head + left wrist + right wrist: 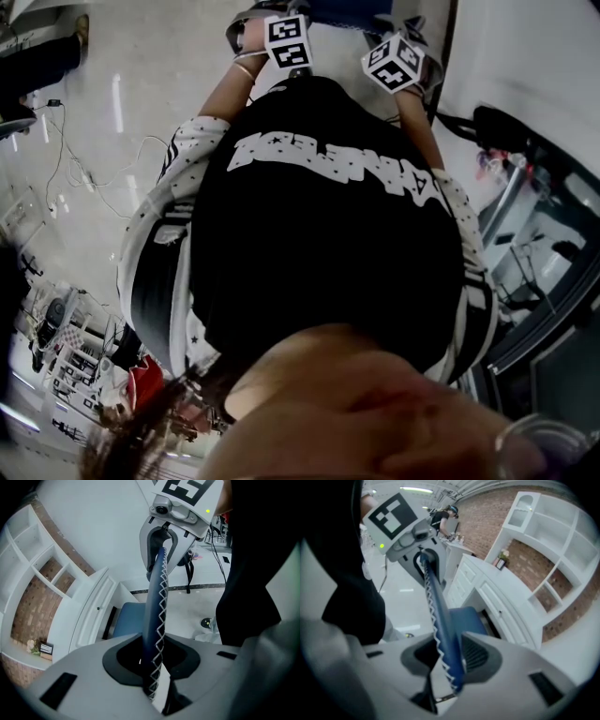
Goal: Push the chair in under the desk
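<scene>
Firmly, left hand-held gripper (154, 663) and right hand-held gripper (449, 662) clamp the stitched chair backrest (156, 599)

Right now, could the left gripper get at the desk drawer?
Probably not: the left gripper is shut on the chair back, and the drawer lies beyond the blue seat, well apart from its jaws.

Bright even indoor light, streaky glare on floor (117, 98), fisheye-bent dark corners, right claw (450, 658) slightly blurred.
</scene>
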Motion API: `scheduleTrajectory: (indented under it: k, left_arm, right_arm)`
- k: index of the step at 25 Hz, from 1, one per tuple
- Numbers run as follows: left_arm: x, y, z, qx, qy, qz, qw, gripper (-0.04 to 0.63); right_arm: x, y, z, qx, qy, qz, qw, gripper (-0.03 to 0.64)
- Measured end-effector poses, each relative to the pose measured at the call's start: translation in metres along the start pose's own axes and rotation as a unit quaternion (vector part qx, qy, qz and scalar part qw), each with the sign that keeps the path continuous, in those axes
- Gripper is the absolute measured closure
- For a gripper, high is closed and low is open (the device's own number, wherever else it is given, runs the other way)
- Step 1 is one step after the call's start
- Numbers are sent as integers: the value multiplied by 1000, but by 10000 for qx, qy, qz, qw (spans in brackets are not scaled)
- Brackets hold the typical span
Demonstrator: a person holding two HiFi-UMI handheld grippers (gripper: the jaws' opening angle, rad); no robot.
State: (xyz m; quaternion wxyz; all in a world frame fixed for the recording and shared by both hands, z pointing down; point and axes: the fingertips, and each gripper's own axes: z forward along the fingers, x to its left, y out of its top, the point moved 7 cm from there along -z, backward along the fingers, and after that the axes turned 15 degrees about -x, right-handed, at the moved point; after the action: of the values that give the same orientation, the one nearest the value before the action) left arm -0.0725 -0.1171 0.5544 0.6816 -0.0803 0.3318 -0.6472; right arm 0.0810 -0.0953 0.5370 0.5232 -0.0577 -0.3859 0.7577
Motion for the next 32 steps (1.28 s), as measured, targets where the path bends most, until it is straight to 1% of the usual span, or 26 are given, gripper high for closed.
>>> scheduleTrajectory:
  k: [2, 6, 8, 15, 27, 29, 32]
  left_arm:
    - [6, 2, 3, -29, -33, 25, 10000, 479]
    - [40, -23, 15, -118, -100, -17, 9999, 479]
    - [50, -28, 19, -143, -118, -29, 9998, 479]
    - [52, -20, 20, -173, -219, -10, 9996, 479]
    - [59, -9, 24, -244, -176, 181, 9994, 479]
    - [65, -15, 28, -235, -188, 185, 9994, 478]
    - [88, -30, 42, -208, -187, 163, 9995, 479]
  right_arm:
    - [-7, -1, 1, 29, -23, 23, 10000, 471]
    - [-31, 11, 38, 131, -32, 83, 9999, 466]
    - [-39, 15, 45, 183, -53, 76, 9998, 465]
    - [-42, 12, 38, 212, -115, 141, 9996, 465]
    - [-50, 6, 34, 233, -224, 251, 9992, 463]
    - [-55, 6, 43, 266, -200, 252, 9991, 463]
    - [-74, 10, 68, 274, -195, 198, 9992, 463]
